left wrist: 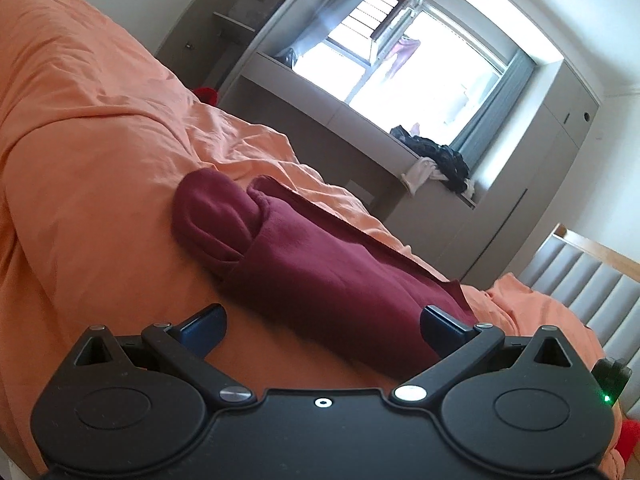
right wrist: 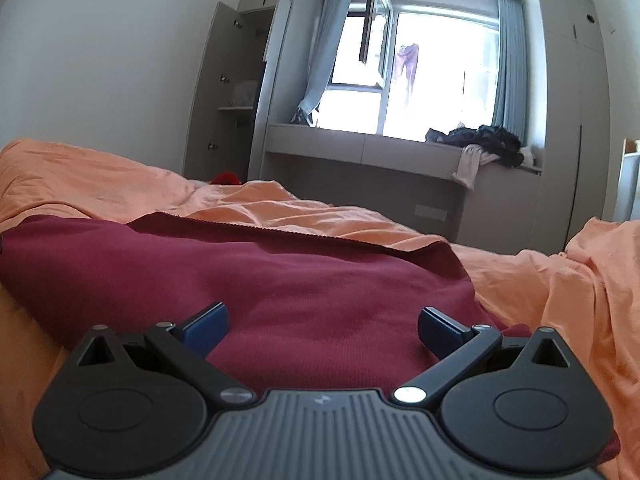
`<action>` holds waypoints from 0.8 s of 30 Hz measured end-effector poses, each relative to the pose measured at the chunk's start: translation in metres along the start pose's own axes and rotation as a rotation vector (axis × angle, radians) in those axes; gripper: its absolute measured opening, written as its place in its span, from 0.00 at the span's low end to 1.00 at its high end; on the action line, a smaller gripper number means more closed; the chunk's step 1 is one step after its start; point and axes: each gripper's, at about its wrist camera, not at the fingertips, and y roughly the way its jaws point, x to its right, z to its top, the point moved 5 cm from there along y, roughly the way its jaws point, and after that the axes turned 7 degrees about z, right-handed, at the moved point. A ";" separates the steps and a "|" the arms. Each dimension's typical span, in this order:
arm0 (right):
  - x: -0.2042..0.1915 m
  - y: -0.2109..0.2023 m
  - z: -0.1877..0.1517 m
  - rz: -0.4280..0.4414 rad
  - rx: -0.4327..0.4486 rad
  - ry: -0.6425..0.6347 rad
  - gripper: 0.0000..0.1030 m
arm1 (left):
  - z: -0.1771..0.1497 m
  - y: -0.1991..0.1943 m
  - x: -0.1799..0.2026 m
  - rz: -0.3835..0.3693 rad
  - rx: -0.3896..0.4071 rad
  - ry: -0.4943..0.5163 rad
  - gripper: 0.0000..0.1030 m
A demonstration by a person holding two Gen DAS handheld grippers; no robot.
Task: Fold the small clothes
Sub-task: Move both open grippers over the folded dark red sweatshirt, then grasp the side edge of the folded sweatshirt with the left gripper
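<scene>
Both sets of fingers are spread wide and holding nothing right now. The left gripper (left wrist: 322, 322) has its blue fingers (left wrist: 204, 326) low over the near edge of the maroon garment (left wrist: 320, 264), and the right gripper (right wrist: 322, 322) sits the same way, fingers (right wrist: 438, 328) splayed over a broad flat stretch of the same cloth (right wrist: 248, 280).

The garment lies on the bed, on top of the orange sheet (left wrist: 92, 128). From the left view it looks already doubled over lengthwise, with a rounded bulge at the far end that could be a sleeve or hood tucked in, hard to say which. From the right view its far hem runs in a fairly straight line.

Handling-wise, my guess: soft knit or fleece, light, floppy, zero stiffness, so it'll sag wherever it isn't supported. Not slippery, not fragile. I'd pinch at an edge or corner through both layers, since grabbing mid-panel would just bunch it up. The sheet underneath is rumpled and soft too, so it'd be easy to catch it by accident.
</scene>
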 end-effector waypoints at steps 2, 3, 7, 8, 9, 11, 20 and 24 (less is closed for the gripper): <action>-0.002 -0.001 -0.003 -0.017 0.013 0.002 1.00 | -0.001 0.005 0.004 -0.011 -0.016 0.015 1.00; -0.002 -0.001 -0.004 -0.023 0.017 0.002 1.00 | -0.001 0.009 0.005 -0.015 -0.025 0.022 1.00; -0.001 0.000 -0.006 -0.025 0.029 0.005 1.00 | 0.001 0.019 0.010 -0.018 -0.020 0.027 1.00; 0.000 0.000 -0.006 -0.023 0.031 0.008 1.00 | 0.003 0.024 0.010 -0.011 -0.021 0.016 1.00; 0.001 0.000 -0.007 -0.021 0.033 0.011 1.00 | 0.005 0.029 0.009 -0.002 -0.026 -0.002 1.00; 0.002 0.000 -0.008 -0.021 0.037 0.013 1.00 | 0.010 0.040 0.007 0.015 -0.039 -0.048 1.00; 0.001 -0.004 -0.008 -0.042 0.038 0.004 1.00 | 0.025 0.066 0.002 0.130 -0.040 -0.146 1.00; -0.004 -0.004 0.008 -0.037 0.017 -0.068 1.00 | 0.023 0.068 0.003 0.161 -0.036 -0.108 1.00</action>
